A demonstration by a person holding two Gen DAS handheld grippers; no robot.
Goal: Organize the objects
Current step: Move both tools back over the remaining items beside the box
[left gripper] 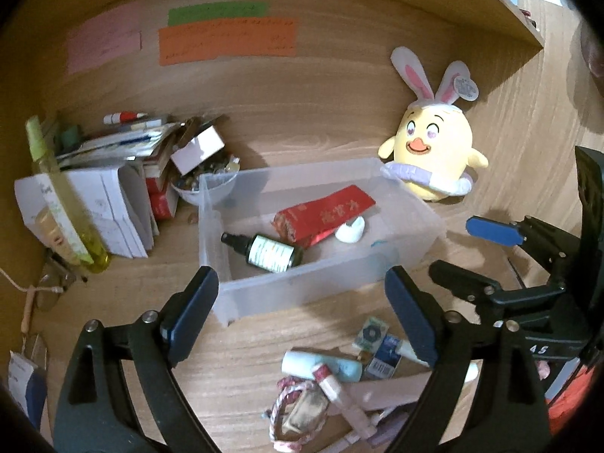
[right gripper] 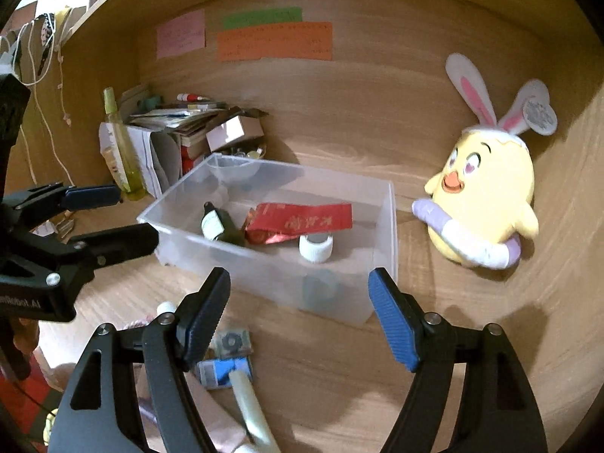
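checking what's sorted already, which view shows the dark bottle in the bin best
Left wrist view: the dark bottle lies side-on in the clear bin, cap and label visible. In the right wrist view the same bottle looks smaller, partly behind the bin's wall.

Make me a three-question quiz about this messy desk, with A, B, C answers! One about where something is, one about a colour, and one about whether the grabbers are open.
1. Where is the dark spray bottle?
A. Inside the clear plastic box
B. On the stack of papers
C. Beside the plush chick

2. What colour is the packet in the box?
A. Green
B. Red
C. Blue

3. How are the left gripper and right gripper?
A. Both shut on a toy
B. One open, one shut
C. Both open and empty

Answers:
1. A, it lies on the box floor next to the packet.
2. B, it is red with gold writing.
3. C, each one's jaws stand apart with nothing between the pads.
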